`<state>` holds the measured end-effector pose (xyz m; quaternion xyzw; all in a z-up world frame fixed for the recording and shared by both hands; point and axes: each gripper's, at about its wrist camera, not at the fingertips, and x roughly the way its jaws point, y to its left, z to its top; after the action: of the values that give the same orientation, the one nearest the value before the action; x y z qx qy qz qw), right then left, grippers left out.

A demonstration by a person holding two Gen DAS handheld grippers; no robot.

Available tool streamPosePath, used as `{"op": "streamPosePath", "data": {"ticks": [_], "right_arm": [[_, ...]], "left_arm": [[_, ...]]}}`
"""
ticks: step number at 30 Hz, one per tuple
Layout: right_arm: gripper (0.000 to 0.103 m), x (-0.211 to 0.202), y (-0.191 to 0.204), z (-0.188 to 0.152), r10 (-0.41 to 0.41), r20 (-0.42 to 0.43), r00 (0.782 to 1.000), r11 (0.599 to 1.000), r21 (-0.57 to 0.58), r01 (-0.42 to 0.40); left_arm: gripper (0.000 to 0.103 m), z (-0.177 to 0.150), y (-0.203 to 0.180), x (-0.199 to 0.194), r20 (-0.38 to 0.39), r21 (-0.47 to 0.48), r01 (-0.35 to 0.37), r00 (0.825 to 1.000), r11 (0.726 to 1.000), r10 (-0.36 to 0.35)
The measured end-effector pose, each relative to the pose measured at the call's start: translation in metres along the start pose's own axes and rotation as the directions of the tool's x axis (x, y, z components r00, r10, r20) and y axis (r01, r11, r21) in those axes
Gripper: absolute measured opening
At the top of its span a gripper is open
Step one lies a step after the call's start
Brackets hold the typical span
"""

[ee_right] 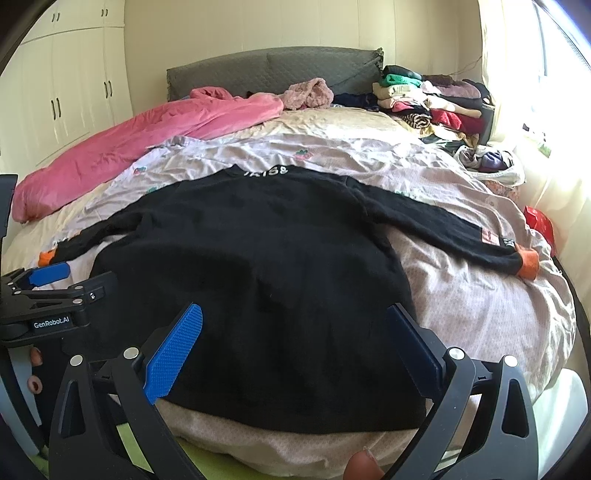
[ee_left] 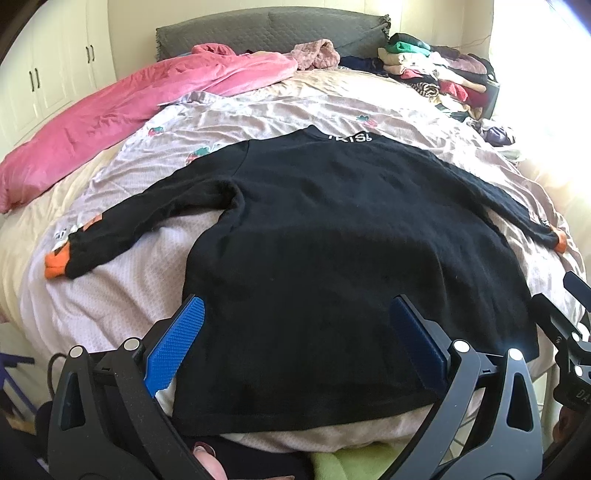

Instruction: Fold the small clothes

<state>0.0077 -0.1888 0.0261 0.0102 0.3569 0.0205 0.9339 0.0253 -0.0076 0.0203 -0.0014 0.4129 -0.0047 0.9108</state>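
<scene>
A black long-sleeved sweater [ee_left: 325, 236] [ee_right: 251, 266] with orange cuffs lies flat on the bed, collar away from me, sleeves spread to both sides. Its left cuff [ee_left: 55, 264] and right cuff [ee_right: 527, 266] rest on the pale sheet. My left gripper [ee_left: 295, 343] hovers open over the sweater's lower left hem, nothing between its blue pads. My right gripper [ee_right: 295, 347] is open too, above the lower right hem. In the right wrist view the left gripper [ee_right: 50, 275] shows at the left edge. The right gripper's body [ee_left: 569, 332] shows at the right edge of the left wrist view.
A pink quilt [ee_left: 122, 118] lies along the bed's far left. A pile of folded clothes [ee_left: 436, 70] sits at the far right by the grey headboard [ee_left: 266, 27]. White wardrobes [ee_right: 66, 81] stand on the left. A red item [ee_right: 541, 221] lies at the bed's right edge.
</scene>
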Motion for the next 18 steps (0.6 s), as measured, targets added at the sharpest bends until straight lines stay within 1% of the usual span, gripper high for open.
{"op": "streamPosePath", "data": {"ticks": [9, 13, 18], "right_arm": [[0.099, 0.003, -0.015, 0.023, -0.001, 0.046, 0.999, 1.000, 0.028, 0.000], [0.099, 0.008, -0.024, 0.031, -0.020, 0.053, 0.998, 0.999, 0.045, 0.018], [0.099, 0.015, -0.039, 0.038, -0.049, 0.060, 0.997, 0.996, 0.079, 0.045]], "left_arm": [[0.095, 0.020, -0.012, 0.010, 0.006, 0.017, 0.004, 1.000, 1.000, -0.004], [0.095, 0.030, -0.017, 0.012, 0.017, 0.024, 0.003, 1.000, 1.000, -0.004], [0.095, 0.044, -0.022, 0.018, 0.013, 0.022, 0.013, 1.000, 1.000, -0.013]]}}
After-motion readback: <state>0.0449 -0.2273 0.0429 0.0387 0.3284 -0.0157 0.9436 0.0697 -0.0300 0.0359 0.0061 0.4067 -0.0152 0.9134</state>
